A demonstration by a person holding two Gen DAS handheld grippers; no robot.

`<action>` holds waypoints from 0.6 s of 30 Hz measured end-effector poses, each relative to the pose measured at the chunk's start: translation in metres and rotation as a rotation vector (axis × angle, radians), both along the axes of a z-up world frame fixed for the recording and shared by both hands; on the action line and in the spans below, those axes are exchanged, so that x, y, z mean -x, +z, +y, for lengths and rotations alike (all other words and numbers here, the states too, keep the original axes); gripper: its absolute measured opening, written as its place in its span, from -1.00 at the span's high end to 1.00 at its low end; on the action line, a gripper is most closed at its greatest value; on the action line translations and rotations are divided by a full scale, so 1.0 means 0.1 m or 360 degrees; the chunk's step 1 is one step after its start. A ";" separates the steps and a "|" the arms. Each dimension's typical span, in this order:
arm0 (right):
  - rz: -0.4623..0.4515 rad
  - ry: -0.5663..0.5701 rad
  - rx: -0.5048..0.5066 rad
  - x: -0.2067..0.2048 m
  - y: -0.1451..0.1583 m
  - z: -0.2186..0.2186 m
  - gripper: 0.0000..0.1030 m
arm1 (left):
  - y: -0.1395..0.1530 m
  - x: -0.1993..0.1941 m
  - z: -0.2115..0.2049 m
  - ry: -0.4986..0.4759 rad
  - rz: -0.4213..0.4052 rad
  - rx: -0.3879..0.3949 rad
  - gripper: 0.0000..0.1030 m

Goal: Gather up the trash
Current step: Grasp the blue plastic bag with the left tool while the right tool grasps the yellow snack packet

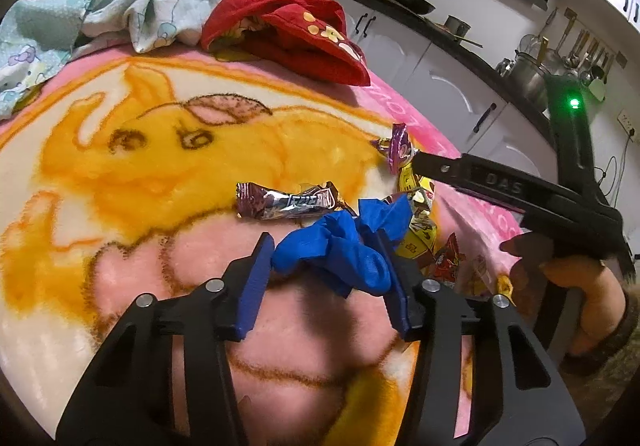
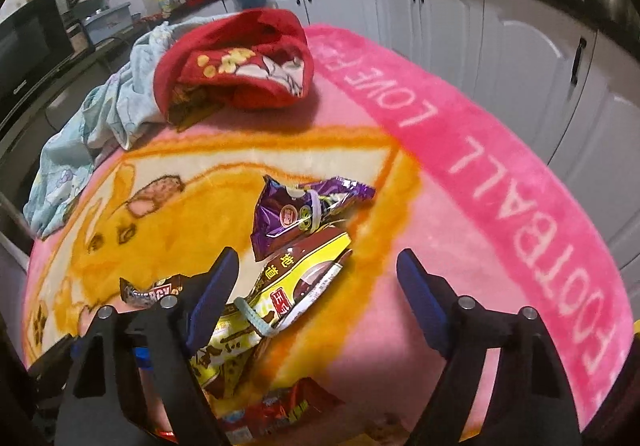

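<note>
The left gripper (image 1: 324, 246) had its jaws spread wide, and the crumpled blue wad (image 1: 344, 250) lay right between them on the pink blanket (image 1: 120, 173). It rested against the inner face of the right-hand finger, while a gap showed by the other finger, so the jaws were not closed on it. That was the relation that mattered: the wad sat inside the left jaws, slightly off centre toward the right finger, bunched with no clear long axis.

Just beyond the fingertips lay a silver-brown candy wrapper (image 1: 288, 199), its length running crosswise to the jaws.

The right gripper (image 2: 318, 278) was also spread open, holding nothing. The yellow snack packet (image 2: 288, 286) lay under and beside its left-hand finger, long axis slanting away up the blanket, with the purple packet (image 2: 296, 213) ahead of the tips, overlapping the yellow one's far end. A red packet (image 2: 288, 406) sat lower, close to the gripper body.

By my reckoning, the left hand was plainly nearer to a catch: a straight squeeze would have taken the blue wad. The right needed to shift leftward to centre over the yellow packet.

The red cloth (image 2: 236, 61) and the pale blue printed cloth (image 1: 132, 1) lay well apart, at the far edge.
</note>
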State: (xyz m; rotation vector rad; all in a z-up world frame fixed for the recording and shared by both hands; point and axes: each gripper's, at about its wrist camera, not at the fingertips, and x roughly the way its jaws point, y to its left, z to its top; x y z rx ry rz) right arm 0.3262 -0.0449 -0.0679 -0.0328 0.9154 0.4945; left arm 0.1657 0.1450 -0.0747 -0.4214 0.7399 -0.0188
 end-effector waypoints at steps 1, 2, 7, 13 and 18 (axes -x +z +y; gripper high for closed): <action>0.0014 -0.0004 -0.0008 -0.01 -0.01 0.00 -0.48 | 0.00 0.00 0.00 -0.0001 0.0001 0.0003 0.26; 0.0030 -0.0005 -0.0016 -0.02 -0.03 0.01 -0.43 | -0.01 0.00 0.01 -0.0002 0.0003 0.0009 0.30; 0.0114 -0.0008 -0.0046 -0.05 -0.12 0.03 -0.29 | -0.03 -0.01 0.01 -0.0012 0.0010 0.0020 0.44; 0.0172 0.0013 -0.0107 -0.04 -0.16 0.05 0.00 | -0.04 -0.01 0.02 -0.0019 0.0020 0.0026 0.66; 0.0193 0.0012 -0.0143 -0.04 -0.14 0.01 0.29 | -0.05 -0.01 0.01 -0.0029 0.0024 0.0026 0.84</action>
